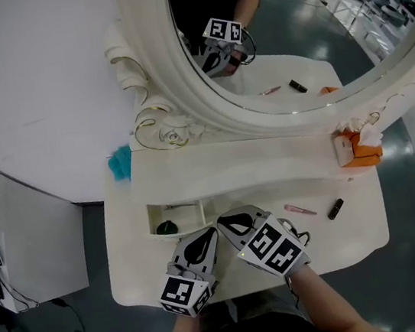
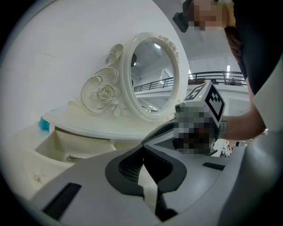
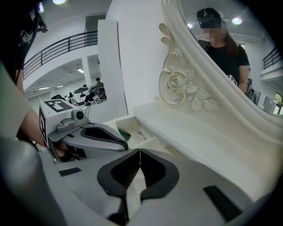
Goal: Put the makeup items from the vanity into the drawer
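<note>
pink stick (image 1: pixel 300 209), gloss perhaps, and black tube (image 1: pixel 336 208) wait; left gripper (image 1: pixel 207 235), right gripper (image 1: pixel 229 225) closed empty by drawer (image 1: pixel 153 217); next: open, reach right.

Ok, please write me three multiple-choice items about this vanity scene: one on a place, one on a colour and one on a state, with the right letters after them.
1. Where does the small black tube lie?
A. on the floor
B. on the vanity top, right of the pink stick
C. on a chair

2. What colour is the tissue box?
A. blue
B. orange
C. grey

3. How does the drawer at the left stand?
A. pulled open
B. pushed shut
C. lifted out and turned over

Answers:
1 B: the head view shows the tube on the top, just right of the pink stick.
2 B: its sides are plainly orange, with white tissue sticking out.
3 A: its inside shows, with a dark green item in it.
</note>
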{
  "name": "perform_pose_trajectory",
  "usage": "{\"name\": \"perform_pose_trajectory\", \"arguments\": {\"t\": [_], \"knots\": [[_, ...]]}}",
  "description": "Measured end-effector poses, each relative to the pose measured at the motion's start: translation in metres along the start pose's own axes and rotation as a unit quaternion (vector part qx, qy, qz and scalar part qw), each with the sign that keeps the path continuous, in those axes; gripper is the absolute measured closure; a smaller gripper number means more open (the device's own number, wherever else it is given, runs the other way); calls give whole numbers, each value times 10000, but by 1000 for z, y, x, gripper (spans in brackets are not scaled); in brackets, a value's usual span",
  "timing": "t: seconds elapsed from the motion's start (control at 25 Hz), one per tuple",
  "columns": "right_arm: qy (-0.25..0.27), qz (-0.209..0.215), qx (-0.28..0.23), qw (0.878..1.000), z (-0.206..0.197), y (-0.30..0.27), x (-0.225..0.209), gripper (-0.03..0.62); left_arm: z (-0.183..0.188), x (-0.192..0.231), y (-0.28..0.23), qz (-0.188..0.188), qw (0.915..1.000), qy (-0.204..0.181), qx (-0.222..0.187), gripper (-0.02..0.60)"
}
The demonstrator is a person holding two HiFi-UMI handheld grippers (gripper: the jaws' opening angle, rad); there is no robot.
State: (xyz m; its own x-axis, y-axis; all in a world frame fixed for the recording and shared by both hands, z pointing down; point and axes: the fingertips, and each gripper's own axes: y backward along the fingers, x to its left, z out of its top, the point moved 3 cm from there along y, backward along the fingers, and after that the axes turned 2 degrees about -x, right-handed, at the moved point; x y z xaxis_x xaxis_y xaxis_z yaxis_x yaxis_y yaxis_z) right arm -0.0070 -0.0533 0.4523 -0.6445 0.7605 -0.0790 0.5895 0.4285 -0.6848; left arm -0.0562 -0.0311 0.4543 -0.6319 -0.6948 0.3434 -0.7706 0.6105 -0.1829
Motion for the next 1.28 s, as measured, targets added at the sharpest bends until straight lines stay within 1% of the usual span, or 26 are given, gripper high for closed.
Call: {"name": "perform_pose_trajectory", "arguments": {"t": [0.24, 0.72, 0.96, 1.28], "knots": [[-138, -114, -6, 9998, -14, 15, -12, 571, -4, -15, -16, -146, 9999, -8, 83, 568], [-551, -445, 49, 9975, -57, 50, -43, 571, -19, -54, -58, -682, 9973, 16, 288, 568], [-747, -646, 77, 9951, -82, 68, -60, 569, -28, -74, -78, -893, 9951, 14, 428, 568], [-952, -924, 180, 9910, -115, 87, -81, 568, -41, -98, -102, -1066, 9927, 12, 557, 568]]}}
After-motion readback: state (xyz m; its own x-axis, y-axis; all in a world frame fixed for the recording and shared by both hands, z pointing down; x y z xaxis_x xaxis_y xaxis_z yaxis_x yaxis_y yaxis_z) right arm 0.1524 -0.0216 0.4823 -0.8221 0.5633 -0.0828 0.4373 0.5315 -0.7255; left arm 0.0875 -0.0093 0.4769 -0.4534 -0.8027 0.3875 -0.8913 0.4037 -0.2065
